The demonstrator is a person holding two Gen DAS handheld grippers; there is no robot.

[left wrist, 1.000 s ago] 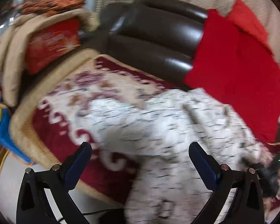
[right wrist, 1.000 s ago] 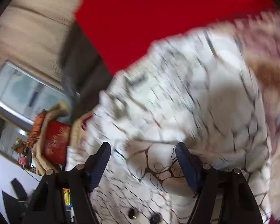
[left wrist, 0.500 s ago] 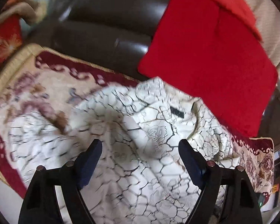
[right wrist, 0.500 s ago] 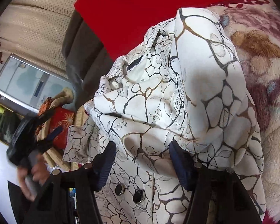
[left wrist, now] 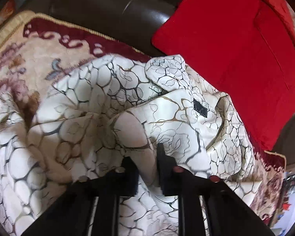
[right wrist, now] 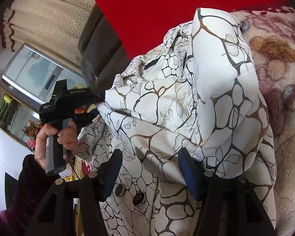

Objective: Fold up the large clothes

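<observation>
Now the left gripper (left wrist: 147, 167) has pinched the white coat (left wrist: 92, 98) mid-frame; the right gripper (right wrist: 149, 169) stays wide. Folding can start.

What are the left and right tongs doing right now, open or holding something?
Left tongs: shut on the patterned coat.
Right tongs: open, fingers spread over the coat, gripping nothing.

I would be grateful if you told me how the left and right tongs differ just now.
The left tongs are shut, pinching a fold of the coat; the right tongs are open, holding nothing. Both point at the coat.
</observation>
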